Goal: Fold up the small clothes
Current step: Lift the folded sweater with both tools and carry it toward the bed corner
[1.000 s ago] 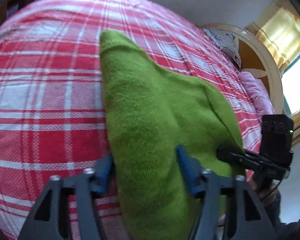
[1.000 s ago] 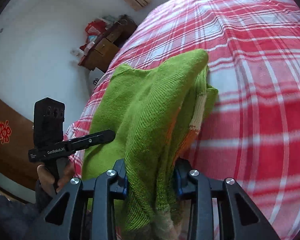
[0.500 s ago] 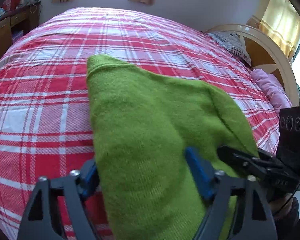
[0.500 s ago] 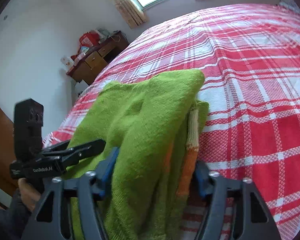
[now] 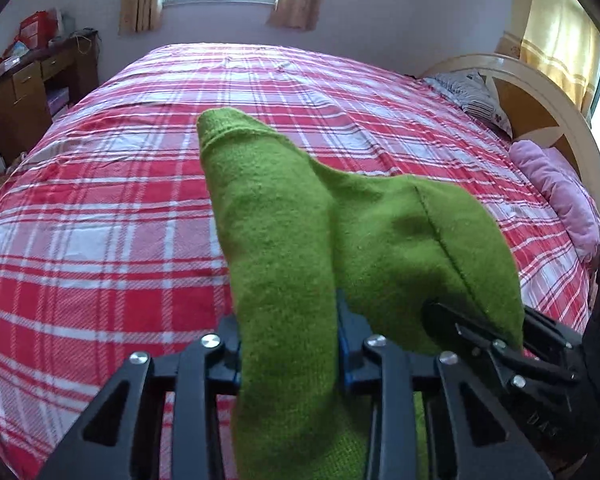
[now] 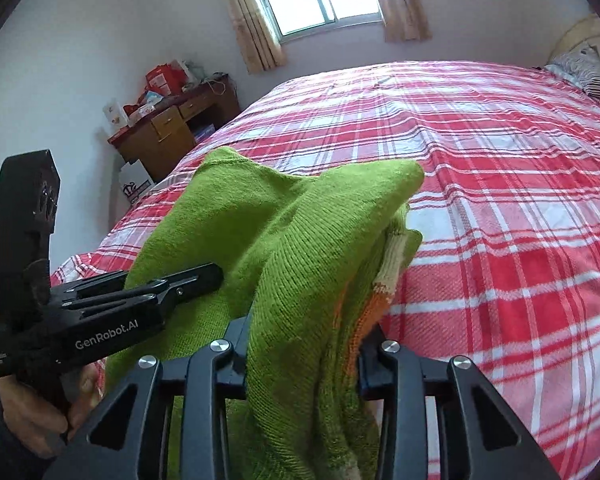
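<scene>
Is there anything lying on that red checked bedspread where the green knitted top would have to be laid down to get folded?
Nothing visible. The green knitted sweater is pinched in both grippers, and the red plaid bedspread ahead of it lies bare. The striped pillow and the pink bundle sit off at the headboard end, clear of that area.

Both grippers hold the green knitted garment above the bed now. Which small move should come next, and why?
Probably carry it forward and lower it onto the plaid bed cover. The left gripper, whose jaws have just been closing, and the right gripper each pinch a bunched fold of the green sweater, which hangs off the cover, so it cannot be folded yet.
</scene>
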`<state>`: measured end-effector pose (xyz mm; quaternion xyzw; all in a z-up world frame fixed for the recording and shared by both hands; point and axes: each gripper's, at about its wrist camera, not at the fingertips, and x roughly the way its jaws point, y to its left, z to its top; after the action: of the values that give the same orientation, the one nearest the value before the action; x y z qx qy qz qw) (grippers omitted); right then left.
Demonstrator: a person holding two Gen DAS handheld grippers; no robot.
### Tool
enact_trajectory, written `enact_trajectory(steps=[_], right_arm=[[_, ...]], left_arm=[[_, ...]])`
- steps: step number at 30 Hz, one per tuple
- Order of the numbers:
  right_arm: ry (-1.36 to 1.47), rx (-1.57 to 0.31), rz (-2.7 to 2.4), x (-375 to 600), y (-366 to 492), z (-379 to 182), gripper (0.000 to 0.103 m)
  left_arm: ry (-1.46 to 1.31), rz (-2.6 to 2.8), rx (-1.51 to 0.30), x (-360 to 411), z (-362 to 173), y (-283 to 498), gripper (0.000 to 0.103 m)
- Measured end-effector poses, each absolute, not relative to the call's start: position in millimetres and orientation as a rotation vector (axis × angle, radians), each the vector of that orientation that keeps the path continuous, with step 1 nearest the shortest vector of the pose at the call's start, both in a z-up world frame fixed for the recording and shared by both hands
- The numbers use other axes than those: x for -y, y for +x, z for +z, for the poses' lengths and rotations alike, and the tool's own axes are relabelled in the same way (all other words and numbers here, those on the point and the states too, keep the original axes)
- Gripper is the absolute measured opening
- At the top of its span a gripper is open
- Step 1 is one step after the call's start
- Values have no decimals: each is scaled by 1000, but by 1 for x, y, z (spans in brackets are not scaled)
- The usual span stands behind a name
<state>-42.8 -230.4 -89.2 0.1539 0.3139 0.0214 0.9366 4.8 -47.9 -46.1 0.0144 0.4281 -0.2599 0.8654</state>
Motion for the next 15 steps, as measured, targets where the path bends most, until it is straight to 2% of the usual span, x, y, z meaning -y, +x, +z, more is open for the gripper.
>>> enact_trajectory(steps=[15], right_arm=[[274, -567, 85, 181, -49, -59, 36]], left_arm=[[15, -443, -809, 3, -18, -12, 34]])
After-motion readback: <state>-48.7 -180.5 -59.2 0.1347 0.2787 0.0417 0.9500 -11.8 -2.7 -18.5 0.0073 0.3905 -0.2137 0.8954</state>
